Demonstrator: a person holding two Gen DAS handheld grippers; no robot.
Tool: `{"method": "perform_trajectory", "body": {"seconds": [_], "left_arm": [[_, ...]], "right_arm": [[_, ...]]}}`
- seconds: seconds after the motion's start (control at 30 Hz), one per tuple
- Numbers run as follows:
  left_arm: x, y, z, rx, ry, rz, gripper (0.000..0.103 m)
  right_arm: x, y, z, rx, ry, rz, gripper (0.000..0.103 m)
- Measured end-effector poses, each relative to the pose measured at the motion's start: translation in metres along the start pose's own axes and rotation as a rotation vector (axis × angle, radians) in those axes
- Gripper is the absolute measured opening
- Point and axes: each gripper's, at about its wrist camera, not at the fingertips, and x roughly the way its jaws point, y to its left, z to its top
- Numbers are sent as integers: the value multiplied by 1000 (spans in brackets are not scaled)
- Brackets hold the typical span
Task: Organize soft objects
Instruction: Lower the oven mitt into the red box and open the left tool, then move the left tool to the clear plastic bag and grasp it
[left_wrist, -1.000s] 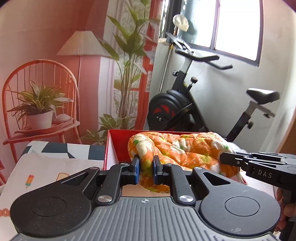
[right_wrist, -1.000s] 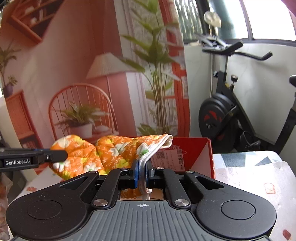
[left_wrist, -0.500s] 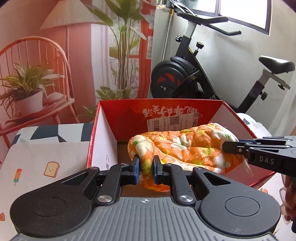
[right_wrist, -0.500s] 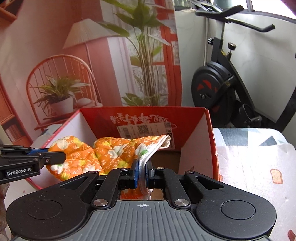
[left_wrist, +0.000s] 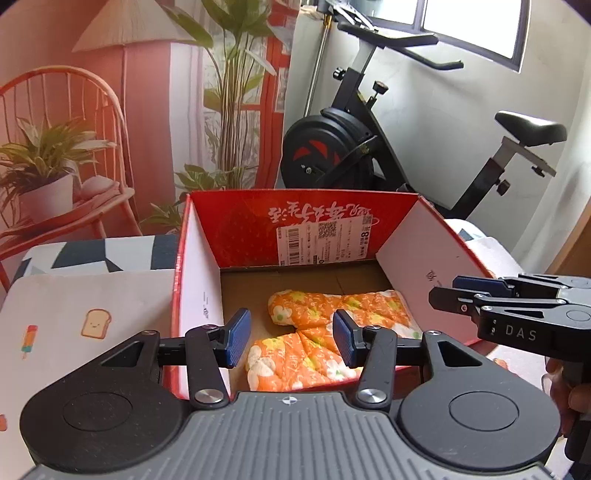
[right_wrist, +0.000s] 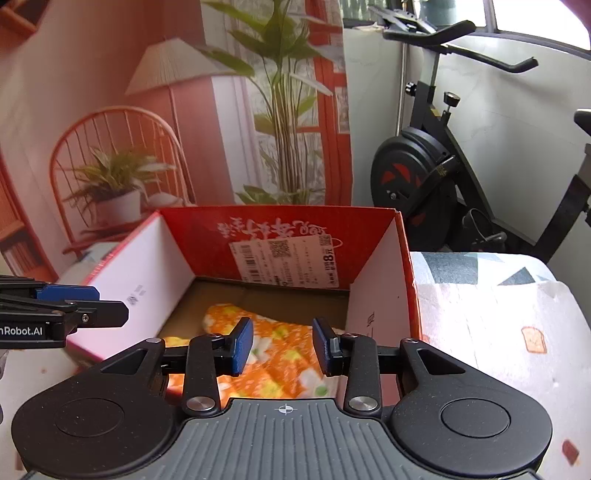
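Orange quilted cloth (left_wrist: 325, 332) with white and yellow flowers is seen lying folded on the brown floor of the red box (left_wrist: 391, 214), toward its near right part, and nothing is touching it. In the right wrist view the cloth (right_wrist: 280, 354) is seen below and between that gripper's blue pads (right_wrist: 242, 345), partly hidden by the gripper body. The left gripper (left_wrist: 291, 338) is held above the near edge of the box with its fingers spread wide apart and nothing between them; the cloth is framed in the gap, lower down. The right gripper (right_wrist: 282, 345) is likewise held over the near edge with its fingers apart and nothing gripped. Each gripper is also caught side-on in the other's view, the right gripper (left_wrist: 443, 293) at the box's right wall and the left gripper (right_wrist: 110, 310) at its left wall. The box's inner side walls are white, and a shipping label (left_wrist: 325, 240) is stuck on the red far wall. The box is set on a patterned tablecloth (left_wrist: 88, 325) printed with toast and ice lollies. Behind it an exercise bike (left_wrist: 343, 147) and a printed backdrop (left_wrist: 110, 92) showing a chair, a lamp and plants are seen.
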Motion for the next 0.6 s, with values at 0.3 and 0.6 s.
{"method": "perform_trajectory", "body": {"seconds": [0.3,0.6], "left_arm": [[-67,1,-34,-25,-40,-34,56],[-105,7,-101,-103,-27,-30,56]], "right_arm": [[-78,22,-26,-4,-118,46,33],[-130,40,-90,22,-153,54,34]]}}
